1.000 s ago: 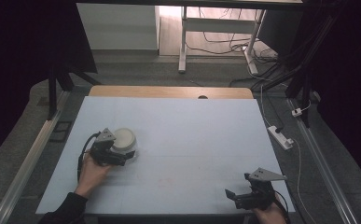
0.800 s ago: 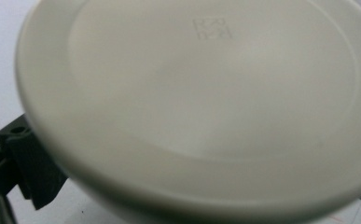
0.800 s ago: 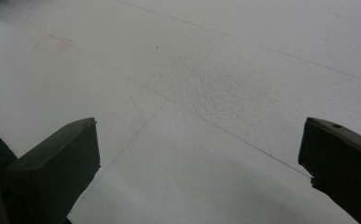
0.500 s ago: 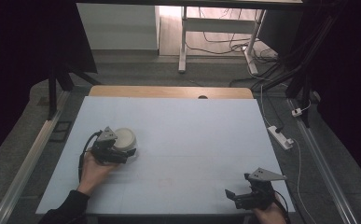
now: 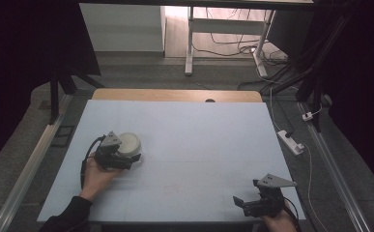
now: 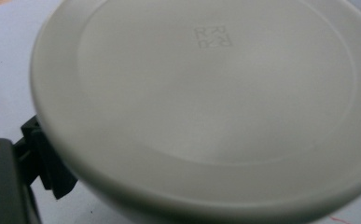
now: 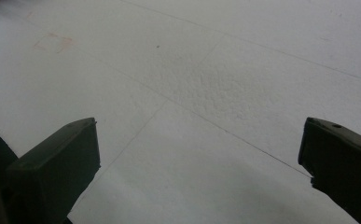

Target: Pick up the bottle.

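Observation:
A white bowl (image 5: 130,142) lies upside down on the left half of the pale blue table top (image 5: 199,135). In the left gripper view its flat base with a faint stamp (image 6: 211,37) faces the camera. My left gripper (image 5: 126,158) sits at the bowl's near side, open. Its jaws stand wide apart, one on each side of the bowl (image 6: 206,107). The left fingertip (image 6: 45,158) shows close under the bowl's edge. My right gripper (image 5: 242,203) rests open near the table's front right edge, with bare table between its jaws (image 7: 199,140).
A faint red square mark (image 5: 171,189) is drawn on the table, front of centre. A wooden strip (image 5: 175,94) runs along the far edge. A power strip (image 5: 290,141) lies on the floor at the right. Metal rails (image 5: 30,169) flank the table.

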Demonstrator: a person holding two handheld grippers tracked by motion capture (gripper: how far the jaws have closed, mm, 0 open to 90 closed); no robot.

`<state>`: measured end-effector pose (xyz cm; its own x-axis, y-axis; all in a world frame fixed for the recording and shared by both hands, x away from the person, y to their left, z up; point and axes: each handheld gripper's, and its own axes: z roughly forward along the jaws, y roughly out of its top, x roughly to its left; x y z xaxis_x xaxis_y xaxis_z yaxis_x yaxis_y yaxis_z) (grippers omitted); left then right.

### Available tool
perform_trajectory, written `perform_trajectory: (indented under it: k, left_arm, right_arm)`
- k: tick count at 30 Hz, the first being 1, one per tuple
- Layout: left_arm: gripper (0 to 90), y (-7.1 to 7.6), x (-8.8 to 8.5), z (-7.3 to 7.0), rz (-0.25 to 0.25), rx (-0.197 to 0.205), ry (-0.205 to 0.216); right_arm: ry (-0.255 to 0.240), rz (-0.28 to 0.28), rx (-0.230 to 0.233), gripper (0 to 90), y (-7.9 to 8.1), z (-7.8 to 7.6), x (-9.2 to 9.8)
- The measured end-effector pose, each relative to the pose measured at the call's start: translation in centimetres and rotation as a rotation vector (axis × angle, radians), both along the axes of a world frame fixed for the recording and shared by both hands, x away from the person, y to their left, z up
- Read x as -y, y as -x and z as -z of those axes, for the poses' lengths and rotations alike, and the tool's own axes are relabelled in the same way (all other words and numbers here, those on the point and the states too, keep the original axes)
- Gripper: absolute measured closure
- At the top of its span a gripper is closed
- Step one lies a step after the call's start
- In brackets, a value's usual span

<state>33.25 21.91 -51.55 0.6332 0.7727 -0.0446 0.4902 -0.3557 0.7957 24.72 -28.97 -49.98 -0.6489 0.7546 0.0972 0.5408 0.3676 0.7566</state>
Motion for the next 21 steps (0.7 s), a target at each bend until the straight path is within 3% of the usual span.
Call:
perform_trajectory:
  k: [15,21]
  left_arm:
    - [7.4,0.02,-0.05,-0.03,-0.003,-0.004,0.005]
    - [7.4,0.03,-0.52,-0.39,-0.004,-0.005,0.047]
  right_arm:
    - [0.0,-0.001,0.002,0.0,0.02,-0.01,-0.01]
    - [-0.001,-0.001,0.004,0.0,0.03,-0.02,0.0]
